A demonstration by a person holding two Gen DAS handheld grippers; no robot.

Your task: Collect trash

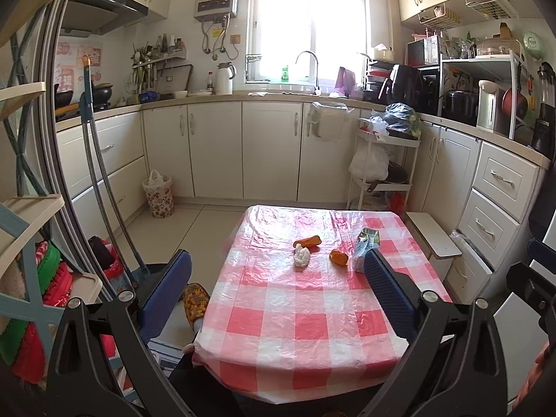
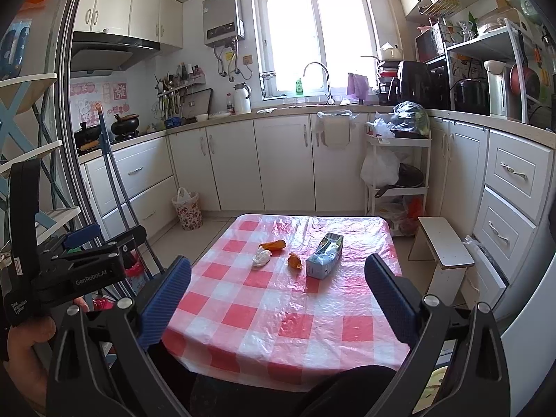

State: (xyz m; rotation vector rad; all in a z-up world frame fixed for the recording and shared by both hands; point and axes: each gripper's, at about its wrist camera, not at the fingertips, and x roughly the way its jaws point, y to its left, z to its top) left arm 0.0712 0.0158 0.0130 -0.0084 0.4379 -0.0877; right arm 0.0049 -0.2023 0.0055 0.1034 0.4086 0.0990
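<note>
Both grippers, left [image 1: 278,288] and right [image 2: 278,292], spread wide, empty; crumpled tissue [image 2: 261,256], peels, carton [image 2: 325,255] ahead, well apart.

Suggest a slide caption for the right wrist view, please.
Open right gripper facing a checkered table with a carton, tissue and two orange peels.

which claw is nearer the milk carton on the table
Right, though only by a little. The right claw hangs open over the near table edge with the carton just ahead between its fingers; the left claw sits further left, carton beside its right finger.
</note>
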